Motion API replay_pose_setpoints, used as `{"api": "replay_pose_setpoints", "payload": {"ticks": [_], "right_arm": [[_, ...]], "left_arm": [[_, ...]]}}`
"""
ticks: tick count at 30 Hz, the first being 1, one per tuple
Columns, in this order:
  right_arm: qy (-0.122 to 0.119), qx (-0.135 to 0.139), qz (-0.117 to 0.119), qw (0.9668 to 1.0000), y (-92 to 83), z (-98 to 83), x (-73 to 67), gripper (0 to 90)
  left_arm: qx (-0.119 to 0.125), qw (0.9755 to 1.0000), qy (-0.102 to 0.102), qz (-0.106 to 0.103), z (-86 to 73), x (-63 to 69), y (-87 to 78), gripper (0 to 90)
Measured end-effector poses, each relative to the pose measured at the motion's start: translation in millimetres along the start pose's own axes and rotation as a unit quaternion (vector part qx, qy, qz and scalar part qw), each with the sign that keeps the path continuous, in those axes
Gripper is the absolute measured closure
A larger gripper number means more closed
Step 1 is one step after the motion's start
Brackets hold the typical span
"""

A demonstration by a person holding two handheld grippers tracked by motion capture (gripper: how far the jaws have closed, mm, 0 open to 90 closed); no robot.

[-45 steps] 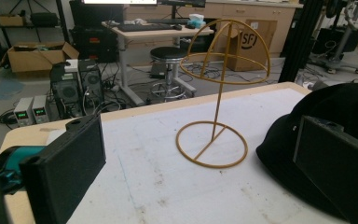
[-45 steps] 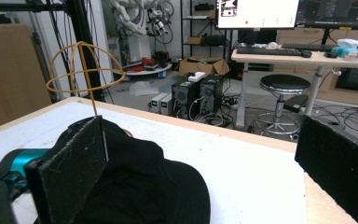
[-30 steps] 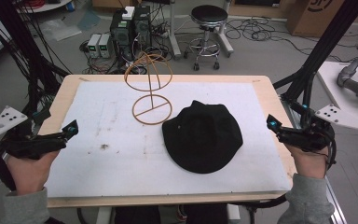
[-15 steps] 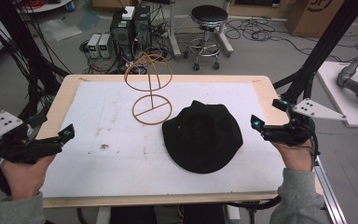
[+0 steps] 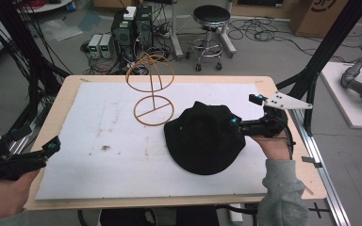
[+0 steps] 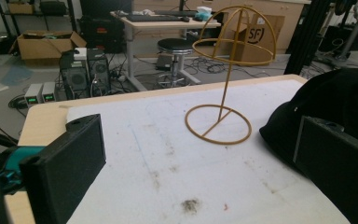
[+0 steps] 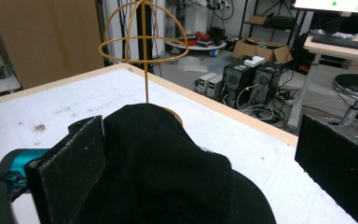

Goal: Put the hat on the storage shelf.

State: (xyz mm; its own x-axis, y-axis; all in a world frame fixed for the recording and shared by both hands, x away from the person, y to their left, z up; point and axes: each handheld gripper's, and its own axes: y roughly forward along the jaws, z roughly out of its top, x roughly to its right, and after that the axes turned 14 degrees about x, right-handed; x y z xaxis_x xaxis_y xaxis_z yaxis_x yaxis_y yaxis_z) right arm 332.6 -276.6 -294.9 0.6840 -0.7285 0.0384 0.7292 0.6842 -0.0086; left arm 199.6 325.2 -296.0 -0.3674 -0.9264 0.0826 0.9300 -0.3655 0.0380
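A black cap [image 5: 202, 139] lies flat on the white mat [image 5: 103, 122], right of centre. Behind and to the left of it stands a gold wire hat stand [image 5: 150, 84], with a ring base and a dome top. My right gripper [image 5: 245, 109] is at the cap's right edge and open. In the right gripper view the cap [image 7: 168, 158] bulges up between the jaws and lies against the left one. My left gripper [image 5: 37, 139] hovers open off the table's front left corner, holding nothing. From the left gripper view I see the stand [image 6: 221, 93] and the cap [image 6: 331, 102] ahead.
The mat covers most of a wooden table [image 5: 66, 94]. On the floor beyond the table are computer boxes [image 5: 132, 23], a stool [image 5: 210, 28] and cables. A black frame post [image 5: 325, 52] rises at the right.
My right gripper has moved left from the table's right edge up to the cap, and its jaws now straddle the cap's edge. The left gripper has drifted back and to the left.
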Motion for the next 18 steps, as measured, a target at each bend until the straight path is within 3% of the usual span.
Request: {"api": "replay_pose_setpoints", "payload": {"ticks": [3, 12, 18], "right_arm": [[-0.003, -0.009, 0.006, 0.9999, 11.1, -2.6, -1.2, 1.9], [-0.006, -0.030, 0.035, 0.9989, 43.9, -9.9, -7.7, 1.8], [-0.009, -0.045, 0.048, 0.9978, 59.8, -15.8, -11.8, 1.9]], "left_arm": [[0.000, 1.0000, 0.002, -0.001, -0.1, -0.1, -7.8, 2.4], [-0.013, 0.9994, 0.008, -0.030, -3.2, 5.7, -19.6, 2.4], [-0.022, 0.9993, 0.007, -0.031, -6.3, 7.8, -22.8, 2.4]]}}
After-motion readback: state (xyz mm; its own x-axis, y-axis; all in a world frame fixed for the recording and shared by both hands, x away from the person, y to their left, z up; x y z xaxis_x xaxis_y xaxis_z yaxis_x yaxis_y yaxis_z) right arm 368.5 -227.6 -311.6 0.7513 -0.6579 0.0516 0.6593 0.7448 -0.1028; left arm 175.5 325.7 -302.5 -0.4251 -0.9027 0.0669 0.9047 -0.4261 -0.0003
